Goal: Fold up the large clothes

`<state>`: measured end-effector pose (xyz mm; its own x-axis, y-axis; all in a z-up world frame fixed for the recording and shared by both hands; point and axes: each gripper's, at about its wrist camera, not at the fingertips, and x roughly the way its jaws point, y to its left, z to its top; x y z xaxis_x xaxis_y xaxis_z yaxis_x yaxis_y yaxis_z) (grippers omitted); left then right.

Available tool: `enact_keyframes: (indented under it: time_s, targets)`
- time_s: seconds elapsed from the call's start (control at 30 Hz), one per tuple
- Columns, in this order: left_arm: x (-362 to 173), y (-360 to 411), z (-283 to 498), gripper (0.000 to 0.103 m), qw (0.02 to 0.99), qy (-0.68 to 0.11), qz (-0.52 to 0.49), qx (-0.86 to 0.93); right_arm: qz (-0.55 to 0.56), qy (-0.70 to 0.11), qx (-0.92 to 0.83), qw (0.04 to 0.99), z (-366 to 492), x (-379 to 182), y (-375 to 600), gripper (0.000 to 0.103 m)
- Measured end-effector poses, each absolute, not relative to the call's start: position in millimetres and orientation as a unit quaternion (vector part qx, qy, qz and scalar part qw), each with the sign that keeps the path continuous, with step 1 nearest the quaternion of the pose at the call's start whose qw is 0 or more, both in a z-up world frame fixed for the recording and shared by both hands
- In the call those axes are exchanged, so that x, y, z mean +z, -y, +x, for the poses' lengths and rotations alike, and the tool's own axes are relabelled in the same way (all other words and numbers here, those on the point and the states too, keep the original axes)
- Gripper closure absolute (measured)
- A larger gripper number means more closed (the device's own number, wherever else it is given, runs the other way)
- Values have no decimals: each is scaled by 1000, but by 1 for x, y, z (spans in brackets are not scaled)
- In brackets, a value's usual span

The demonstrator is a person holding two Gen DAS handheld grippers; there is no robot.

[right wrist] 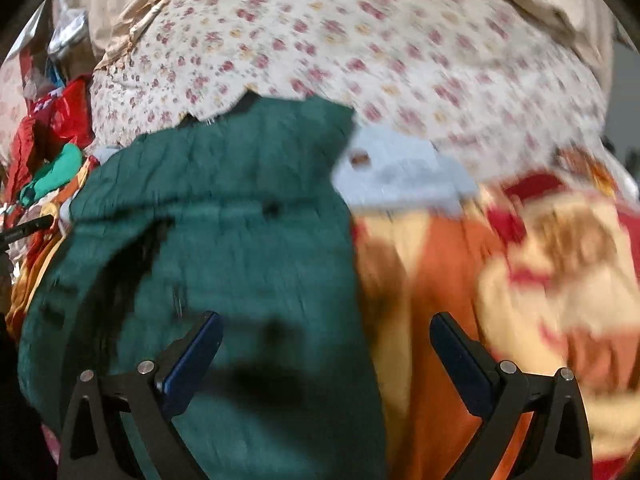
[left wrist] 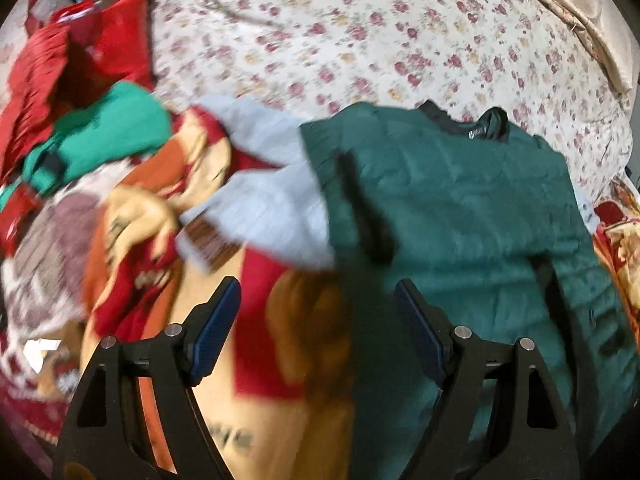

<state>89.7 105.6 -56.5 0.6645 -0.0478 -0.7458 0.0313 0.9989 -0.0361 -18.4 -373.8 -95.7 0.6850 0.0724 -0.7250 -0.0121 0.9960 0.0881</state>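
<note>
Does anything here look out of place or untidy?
The dark green garment lies fairly flat, but a pale blue cloth sticks out from under its edge, and a heap of red and green clothes sits crumpled nearby.

You had a dark green garment [left wrist: 460,200] with a black collar [left wrist: 464,120] and black trim strips spread on the bed. Beside it lay a pale blue-white garment [left wrist: 272,184]. Under both was a blanket [left wrist: 280,360] printed in orange, cream, red and brown. At the far edge of the bed the sheet [left wrist: 360,32] was cream with small red and yellow flowers. Toward the left edge you had a bright teal-green garment [left wrist: 108,132] and shiny red cloth [left wrist: 48,68]. Your grippers' fingers [left wrist: 216,324] were black with dark blue pads.
</note>
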Motion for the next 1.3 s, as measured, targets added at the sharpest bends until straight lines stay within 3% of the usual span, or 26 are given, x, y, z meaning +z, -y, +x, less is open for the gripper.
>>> enact_keyframes:
  time_s: [0.2,0.4,0.53,0.6,1.1,1.3]
  targets:
    - [-48,-119,14,24,912,-410,6,-24,106,-372,37,921,-83,-101,409,0]
    - [-68,-133,-12,24,907,-420,-8,-21,134,-356,71,922,-127,-104,415,0]
    - [-84,-142,-20,24,901,-431,-39,-14,121,-380,114,910,-123,-112,402,5]
    - [-87,-146,-26,24,902,-430,-47,-10,109,-398,142,900,-116,-116,391,18]
    - [-94,-155,-59,24,890,-448,-80,-40,125,-477,120,862,-82,-149,385,20]
    - [-103,-122,-73,24,871,-457,-101,-147,97,-444,157,877,-87,-138,369,20]
